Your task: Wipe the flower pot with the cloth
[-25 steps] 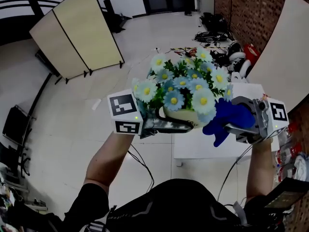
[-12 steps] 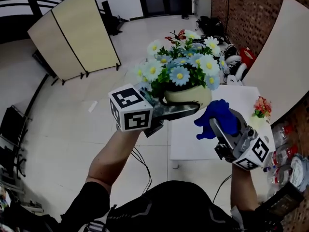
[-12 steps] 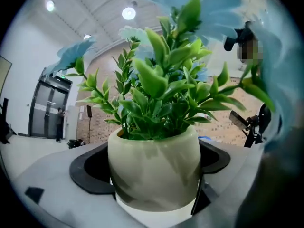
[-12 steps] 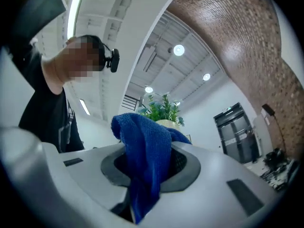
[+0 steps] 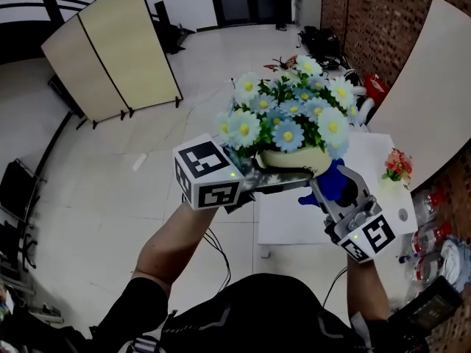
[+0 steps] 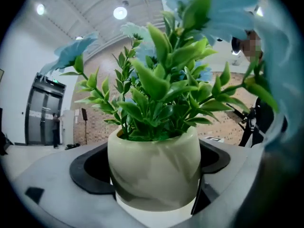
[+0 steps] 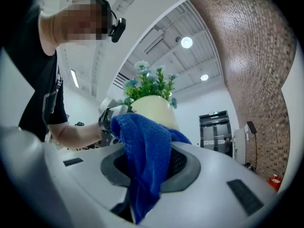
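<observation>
A cream flower pot [image 5: 293, 160] [image 6: 154, 167] full of white and blue daisies is held up in the air, my left gripper [image 5: 276, 176] [image 6: 154, 194] shut on its body. A blue cloth [image 5: 335, 181] [image 7: 142, 156] is pinched in my right gripper [image 5: 331, 190] [image 7: 145, 175], which comes in from the lower right. The cloth lies against the pot's [image 7: 153, 109] lower right side, under the flowers. In the head view most of the cloth is hidden behind the pot and the gripper.
A white table [image 5: 294, 215] stands below the pot, with a small red-flowered plant [image 5: 397, 165] at its right end. A folding screen [image 5: 110, 50] stands at the back left, a brick wall [image 5: 375, 13] at the right, cables on the floor.
The pot has shifted slightly right and down. My right gripper with the cloth has moved up and in under the pot, so the cloth now meets its lower right side.
</observation>
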{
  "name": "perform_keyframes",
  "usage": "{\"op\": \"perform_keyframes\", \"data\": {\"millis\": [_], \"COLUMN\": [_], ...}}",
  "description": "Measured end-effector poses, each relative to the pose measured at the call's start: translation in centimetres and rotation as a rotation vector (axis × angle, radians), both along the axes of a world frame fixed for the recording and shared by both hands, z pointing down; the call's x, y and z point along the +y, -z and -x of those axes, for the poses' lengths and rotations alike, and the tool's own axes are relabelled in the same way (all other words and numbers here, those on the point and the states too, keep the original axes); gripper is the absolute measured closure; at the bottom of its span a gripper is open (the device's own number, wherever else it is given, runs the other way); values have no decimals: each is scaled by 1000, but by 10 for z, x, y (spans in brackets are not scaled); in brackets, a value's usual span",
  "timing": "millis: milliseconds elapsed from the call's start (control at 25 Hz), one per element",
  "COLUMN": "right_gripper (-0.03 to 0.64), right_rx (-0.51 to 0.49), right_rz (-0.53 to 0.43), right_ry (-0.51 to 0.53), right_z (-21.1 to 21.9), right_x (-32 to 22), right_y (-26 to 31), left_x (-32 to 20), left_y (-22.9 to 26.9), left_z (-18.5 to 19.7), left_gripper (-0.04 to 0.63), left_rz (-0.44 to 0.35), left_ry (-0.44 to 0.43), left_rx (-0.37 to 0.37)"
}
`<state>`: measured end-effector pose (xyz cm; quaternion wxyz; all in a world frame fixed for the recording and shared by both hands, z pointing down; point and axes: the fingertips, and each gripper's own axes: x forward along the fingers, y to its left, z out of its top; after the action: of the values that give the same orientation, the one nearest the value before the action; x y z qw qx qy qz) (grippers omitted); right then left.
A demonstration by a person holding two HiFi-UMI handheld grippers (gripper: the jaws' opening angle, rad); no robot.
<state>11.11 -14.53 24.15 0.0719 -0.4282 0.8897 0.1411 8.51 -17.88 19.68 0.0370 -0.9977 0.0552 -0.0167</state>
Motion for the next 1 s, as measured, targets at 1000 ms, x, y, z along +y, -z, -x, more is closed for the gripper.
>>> {"op": "perform_keyframes", "data": {"millis": [1000], "right_gripper": [522], "right_rx": [35], "right_rz": [176], "right_ry": [-127], "right_z": [17], "right_x": [-15], "right_y": [-16], "left_x": [-8], "left_y": [-8], "left_z": [-4], "left_gripper": [64], "left_rz": [24], "left_ry": [47], "left_rx": [-17]}}
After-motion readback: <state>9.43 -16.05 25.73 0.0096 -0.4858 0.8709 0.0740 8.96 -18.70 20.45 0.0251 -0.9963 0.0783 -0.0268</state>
